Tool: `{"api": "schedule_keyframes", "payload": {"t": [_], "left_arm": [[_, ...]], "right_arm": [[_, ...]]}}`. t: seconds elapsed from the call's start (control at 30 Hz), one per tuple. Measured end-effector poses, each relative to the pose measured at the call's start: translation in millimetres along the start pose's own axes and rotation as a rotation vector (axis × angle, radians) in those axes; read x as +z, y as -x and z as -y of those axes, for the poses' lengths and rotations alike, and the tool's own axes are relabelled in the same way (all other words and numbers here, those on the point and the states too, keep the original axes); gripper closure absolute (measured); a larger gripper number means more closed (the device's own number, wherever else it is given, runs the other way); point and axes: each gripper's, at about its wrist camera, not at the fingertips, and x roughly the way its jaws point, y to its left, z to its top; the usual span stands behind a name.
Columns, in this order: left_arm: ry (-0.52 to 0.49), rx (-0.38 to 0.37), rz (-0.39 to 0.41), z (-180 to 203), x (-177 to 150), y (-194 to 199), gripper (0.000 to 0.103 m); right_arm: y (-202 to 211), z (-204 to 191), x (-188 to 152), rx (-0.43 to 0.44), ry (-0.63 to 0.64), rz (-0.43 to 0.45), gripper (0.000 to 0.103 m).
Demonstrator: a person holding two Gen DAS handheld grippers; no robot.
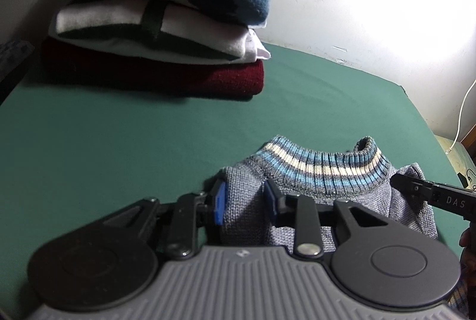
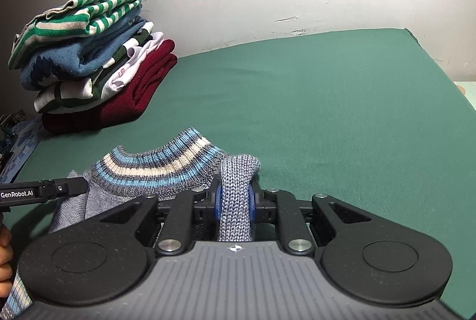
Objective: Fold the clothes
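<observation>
We hold the grey knit sweater (image 1: 247,210) by its shoulders, low in the centre of both frames, over the green table cover (image 2: 327,100). Our left gripper (image 1: 244,205) has its blue pads on either side of a thick bunch of knit beside the striped ribbed collar (image 1: 324,168), and they look closed on it. Our right gripper (image 2: 235,202) clamps a narrower roll of the same knit, which bulges up over its pads (image 2: 252,201).

We judge the right-hand pinch the weak point — that roll is rounded and loose-knit, so a tug could slide it out and drop one shoulder. If the two grips pull unevenly, the collar would skew and any fold would come out crooked. A sharp pull could also stretch the ribbing or snag a loop on a pad edge. The stack of folded clothes (image 2: 89,58) in the upper left of the right wrist view leans a little; a swinging sleeve or a nudge to the cover might topple it.

As for writing, the left tool's arm at the left edge of the right wrist view reads "GenRobot.AI", and the right tool's arm at the right edge of the left wrist view shows "DAS". A small pink mark on a white garment in the stack is too small to read.
</observation>
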Motion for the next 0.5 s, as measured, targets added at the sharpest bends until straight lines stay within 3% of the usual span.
{"api": "schedule_keyframes", "payload": {"t": [0.5], "left_arm": [[-0.025,0.016,0.017,3.6,-2.8,0.5,0.072]], "right_arm": [[-0.2,-5.0,-2.5,-0.026,0.033,0.022,0.087]]}}
